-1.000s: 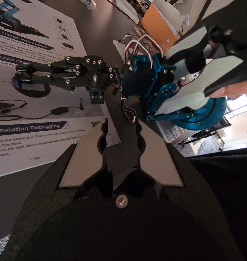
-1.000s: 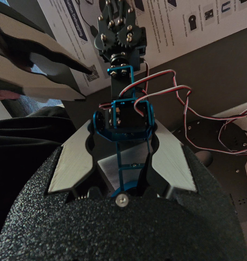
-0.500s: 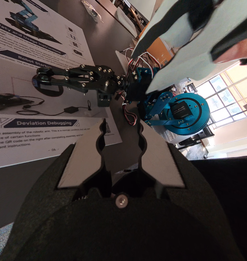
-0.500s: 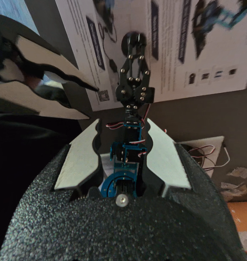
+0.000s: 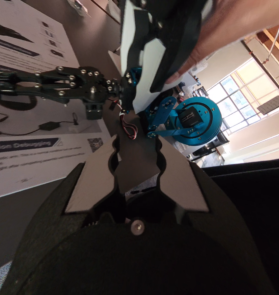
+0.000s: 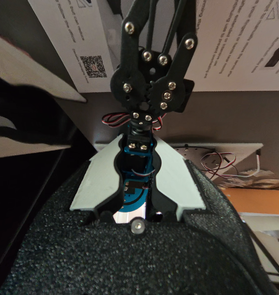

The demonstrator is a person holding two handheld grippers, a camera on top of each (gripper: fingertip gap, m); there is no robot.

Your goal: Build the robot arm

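Right gripper [image 6: 138,142] is closed around the blue wrist section of the small robot arm [image 6: 136,161], fingers pressing both sides. Left gripper [image 5: 137,143] stands open and empty, just near the arm, over the grey counter [image 5: 91,36] beside the printed instruction sheet [image 5: 39,161].

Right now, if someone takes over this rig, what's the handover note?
Left tool: open, empty, hovering over the dark table just short of the servo wires.
Right tool: closed around the blue wrist section of the small robot arm.
The arm's black claw reaches out over the printed instruction sheet; its round blue base is tipped on edge, facing the left camera.
Whether the arm is lifted clear of the table cannot be told.
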